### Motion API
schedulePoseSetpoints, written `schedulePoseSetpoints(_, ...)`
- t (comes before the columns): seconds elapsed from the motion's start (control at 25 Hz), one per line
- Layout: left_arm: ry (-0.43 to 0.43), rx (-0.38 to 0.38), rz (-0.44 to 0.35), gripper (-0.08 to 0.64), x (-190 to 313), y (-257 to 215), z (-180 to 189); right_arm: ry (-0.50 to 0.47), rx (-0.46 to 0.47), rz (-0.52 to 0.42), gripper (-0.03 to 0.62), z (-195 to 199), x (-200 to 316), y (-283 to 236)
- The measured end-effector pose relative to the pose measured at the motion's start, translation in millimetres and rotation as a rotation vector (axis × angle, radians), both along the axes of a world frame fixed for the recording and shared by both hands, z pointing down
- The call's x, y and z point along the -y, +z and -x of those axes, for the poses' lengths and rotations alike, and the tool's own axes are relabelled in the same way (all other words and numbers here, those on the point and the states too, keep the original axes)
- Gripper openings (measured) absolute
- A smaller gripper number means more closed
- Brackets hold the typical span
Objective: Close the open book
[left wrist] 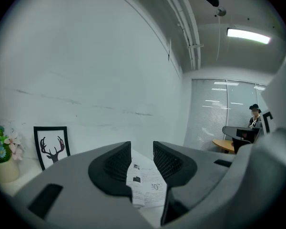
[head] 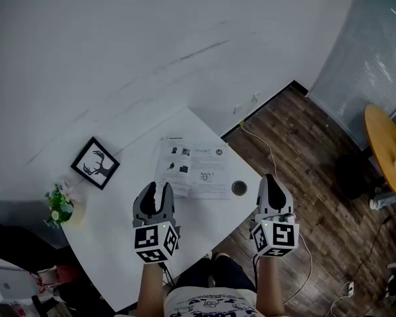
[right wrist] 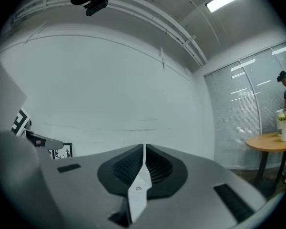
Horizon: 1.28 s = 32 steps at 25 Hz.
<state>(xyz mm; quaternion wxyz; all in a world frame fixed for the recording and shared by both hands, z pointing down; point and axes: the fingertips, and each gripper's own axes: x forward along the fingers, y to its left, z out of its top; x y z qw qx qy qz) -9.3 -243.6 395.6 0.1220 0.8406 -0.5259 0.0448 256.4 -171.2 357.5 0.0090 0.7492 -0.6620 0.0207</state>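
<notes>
Since the open book (head: 195, 170) looks thin, light and floppy, an outer page edge suits best; near it hover the left gripper (head: 160, 190), half-open, and right gripper (head: 270, 179), closed, both empty.

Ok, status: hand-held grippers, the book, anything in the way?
Left hand-held gripper open, empty. Right hand-held gripper shut, empty. Book open on table, untouched. Nothing lies on it.

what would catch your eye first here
The open book lying flat in the middle of the white table stands out first. Nearer the person, the left gripper has its jaws apart and the right gripper has its jaws together, both short of the book. A framed deer picture stands at the table's left, by the wall.
</notes>
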Motion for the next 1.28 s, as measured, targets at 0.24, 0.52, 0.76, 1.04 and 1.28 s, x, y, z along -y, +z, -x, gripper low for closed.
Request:
schedulePoseSetpoints(0.24,-0.053,-0.010,0.013,0.141,13,6,1,-0.073,0.000,0.027,0.031,-1,30,9)
schedulePoseSetpoints(0.52,-0.111,-0.017,0.032,0.141,20,13,2,-0.152,0.002,0.041,0.031,2,57,16)
schedulePoseSetpoints(0.76,-0.143,-0.021,0.059,0.141,22,24,5,-0.206,0.009,0.054,0.031,10,67,29)
schedulePoseSetpoints(1.04,-0.141,-0.184,0.181,0.141,24,54,3,-0.234,0.026,0.082,0.031,16,72,44)
schedulePoseSetpoints(1.28,-0.119,-0.333,0.307,0.141,20,90,-1,-0.249,0.021,0.112,0.031,23,75,59)
